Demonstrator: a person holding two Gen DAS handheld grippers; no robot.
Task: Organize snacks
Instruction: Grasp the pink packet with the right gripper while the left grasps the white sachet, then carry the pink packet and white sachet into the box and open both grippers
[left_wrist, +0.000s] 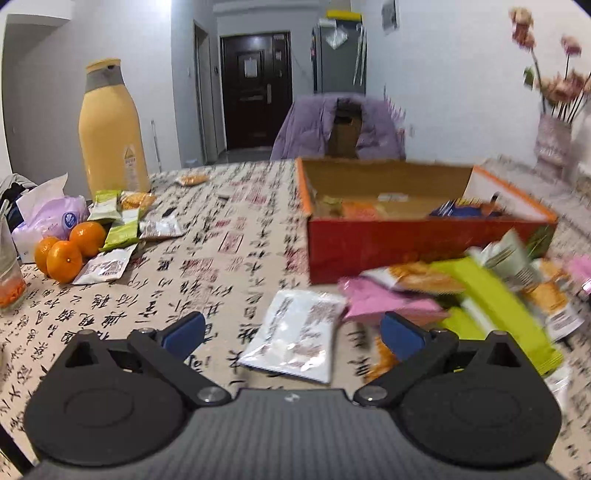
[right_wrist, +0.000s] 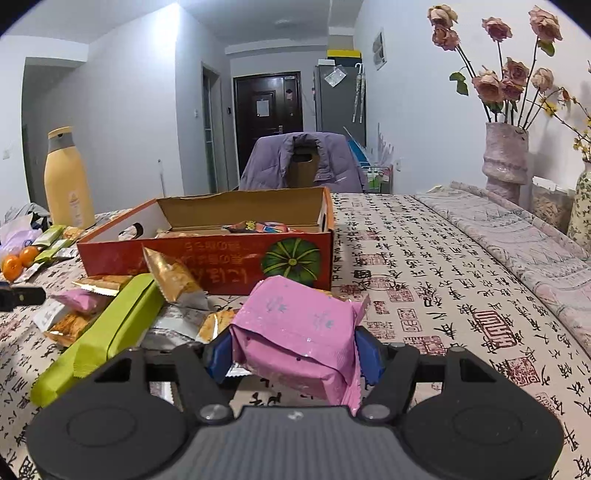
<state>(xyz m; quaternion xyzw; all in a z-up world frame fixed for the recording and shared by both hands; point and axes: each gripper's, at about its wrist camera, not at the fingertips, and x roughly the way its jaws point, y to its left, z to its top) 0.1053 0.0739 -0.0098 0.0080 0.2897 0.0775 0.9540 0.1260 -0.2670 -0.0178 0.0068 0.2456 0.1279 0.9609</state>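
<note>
An open orange cardboard box (left_wrist: 406, 254) with snacks inside stands on the table; it also shows in the right wrist view (right_wrist: 207, 262). My left gripper (left_wrist: 291, 334) is open and empty, low over a silver snack packet (left_wrist: 295, 334). A heap of packets lies to its right: pink (left_wrist: 388, 302), lime green (left_wrist: 495, 306), orange (left_wrist: 417, 277). My right gripper (right_wrist: 295, 354) is shut on a pink snack packet (right_wrist: 299, 332), held just above the table in front of the box. A long lime green packet (right_wrist: 107, 328) and a gold packet (right_wrist: 173, 277) lie to its left.
A yellow bottle (left_wrist: 110, 129), three tangerines (left_wrist: 70, 247), green and silver packets (left_wrist: 122, 225) and a tissue pack (left_wrist: 51, 214) are at the left. A vase of flowers (right_wrist: 506, 162) stands at the right. A chair with a purple jacket (right_wrist: 303, 162) is behind the table.
</note>
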